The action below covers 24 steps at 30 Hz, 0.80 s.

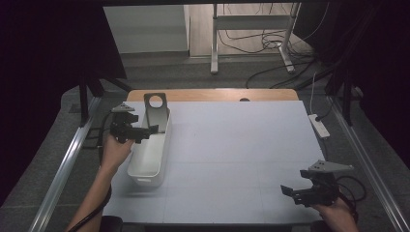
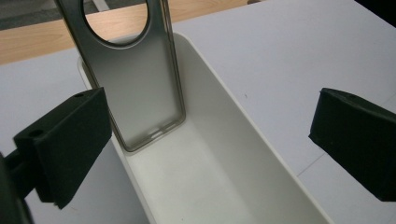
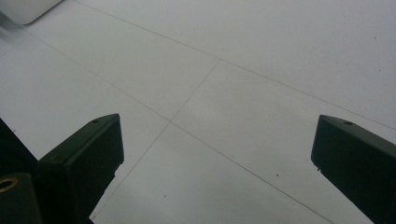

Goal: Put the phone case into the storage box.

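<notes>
Stood open, the left tongs point(image 1: 145, 131), jaws well apart and empty, poised over the near-left rim of the white bin point(image 1: 162, 162). Leaned upright inside the bin's far end, the grey metal plate point(image 1: 157, 113) with its round hole at the top, foot on the bin floor, back against the far wall. Lay just ahead of the left tongs and a little to their left in the left gripper view, that plate point(image 2: 135, 88), long axis rising up and away, broad face turned toward the jaws. Ran away from the person along the counter point(image 1: 241, 154), the bin's long axis. Hung open and empty too, the right tongs point(image 1: 295, 193), low at the counter's near-right corner, well apart from bin and plate. Judged nearer by far: the left hand point(image 1: 116, 150). Likely needed a slight turn to close across the plate's thin edges.
</notes>
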Tool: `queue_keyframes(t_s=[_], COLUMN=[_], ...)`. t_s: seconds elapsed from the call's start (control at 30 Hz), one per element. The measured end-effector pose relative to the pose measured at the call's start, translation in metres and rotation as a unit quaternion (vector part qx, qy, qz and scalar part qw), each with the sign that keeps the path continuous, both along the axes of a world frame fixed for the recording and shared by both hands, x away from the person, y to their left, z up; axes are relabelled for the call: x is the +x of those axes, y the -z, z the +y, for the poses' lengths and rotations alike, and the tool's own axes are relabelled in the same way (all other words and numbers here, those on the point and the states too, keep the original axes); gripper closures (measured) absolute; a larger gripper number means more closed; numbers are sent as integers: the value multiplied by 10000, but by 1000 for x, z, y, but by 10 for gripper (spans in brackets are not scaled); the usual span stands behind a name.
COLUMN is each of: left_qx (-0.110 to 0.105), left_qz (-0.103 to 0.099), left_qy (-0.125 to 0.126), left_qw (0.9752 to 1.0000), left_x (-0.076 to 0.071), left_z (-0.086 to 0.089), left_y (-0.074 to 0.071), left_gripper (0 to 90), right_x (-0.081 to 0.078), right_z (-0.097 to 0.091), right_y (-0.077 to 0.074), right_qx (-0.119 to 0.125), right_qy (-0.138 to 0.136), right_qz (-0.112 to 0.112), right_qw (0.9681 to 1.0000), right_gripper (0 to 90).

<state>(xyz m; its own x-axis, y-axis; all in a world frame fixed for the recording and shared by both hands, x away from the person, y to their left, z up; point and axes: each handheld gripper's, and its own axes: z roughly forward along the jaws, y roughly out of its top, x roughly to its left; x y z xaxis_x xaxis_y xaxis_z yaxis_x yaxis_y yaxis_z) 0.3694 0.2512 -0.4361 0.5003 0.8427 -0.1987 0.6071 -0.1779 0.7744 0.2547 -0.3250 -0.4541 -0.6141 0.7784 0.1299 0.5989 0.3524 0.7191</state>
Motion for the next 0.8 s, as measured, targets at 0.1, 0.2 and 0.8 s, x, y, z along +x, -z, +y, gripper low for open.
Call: queue_keyframes(t_s=[0.1,0.2,0.8], left_qx=[26,37,2], left_qz=[32,35,56], left_qy=[19,27,51], left_qw=[10000,10000,10000], left_x=[-3,-5,-26], left_z=[0,0,0], left_y=[0,0,-2], left_gripper=[2,2,7], right_x=[0,0,0], right_z=[0,0,0], right_y=[0,0,0], right_qx=[-1,-1,-24], right_qy=[-5,-7,-11], right_qz=[-3,-6,-6], right_qw=[10000,10000,10000], right_gripper=[27,27,27])
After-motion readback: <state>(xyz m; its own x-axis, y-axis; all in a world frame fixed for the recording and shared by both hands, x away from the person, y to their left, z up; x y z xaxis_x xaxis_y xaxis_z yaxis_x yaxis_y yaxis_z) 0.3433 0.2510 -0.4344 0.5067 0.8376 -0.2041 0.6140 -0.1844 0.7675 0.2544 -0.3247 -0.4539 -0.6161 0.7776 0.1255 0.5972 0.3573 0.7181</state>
